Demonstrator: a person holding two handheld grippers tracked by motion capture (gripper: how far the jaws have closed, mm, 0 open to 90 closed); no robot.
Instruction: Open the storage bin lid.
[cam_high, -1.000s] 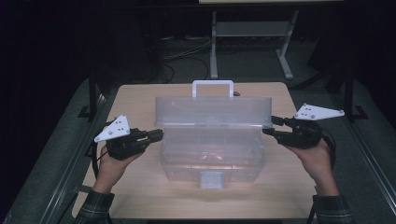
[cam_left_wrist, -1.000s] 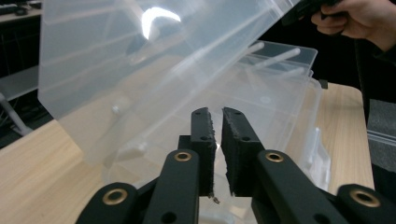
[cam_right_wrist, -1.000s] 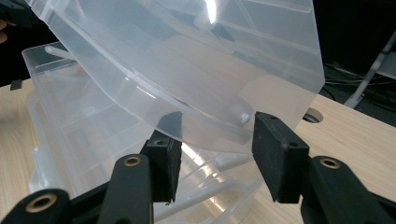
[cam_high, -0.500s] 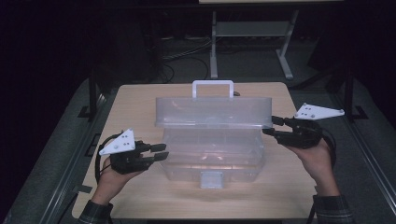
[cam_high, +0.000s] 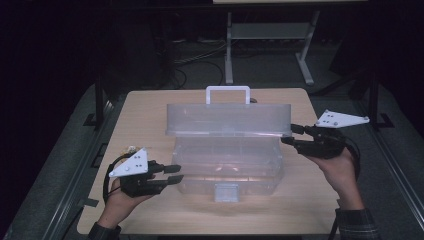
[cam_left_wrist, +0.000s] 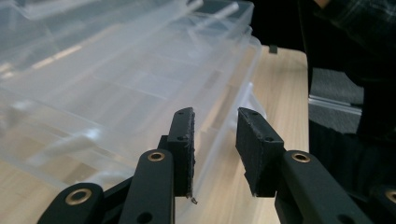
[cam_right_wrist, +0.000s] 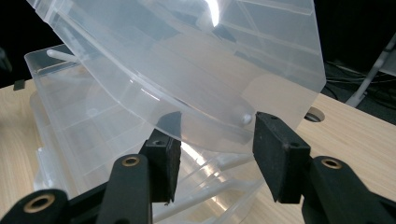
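Boxes: one clear plastic toolbox (cam_high: 227, 150), centre of the high view, standing on the wooden counter (cam_high: 145, 115).
Lid: one, raised (cam_high: 227, 120), leaning back across the middle of the frame, with one white handle (cam_high: 227, 94) above it at upper centre.
Latch: one small clear tab (cam_high: 226, 191) on the front wall, lower centre.
Contents: the tub looks bare inside; through the clear walls I see moulded ridges and the counter's wood.
Grippers: two, one in each hand.
Left gripper (cam_high: 172, 173): lower left of the high view, just beside the box's front left corner; fingers (cam_left_wrist: 183, 140) released, a gap between them, nothing held. In the left gripper view the box's edge runs past the gap.
Right gripper (cam_high: 291, 135): right of centre, at the lid's right end; fingers (cam_right_wrist: 279, 149) spread apart, the lid's rounded corner (cam_right_wrist: 243, 119) sitting between them, contact unclear.
Grey plates: two, one atop each gripper.
Floor stand: one pale metal frame (cam_high: 270, 35), top centre beyond the counter.
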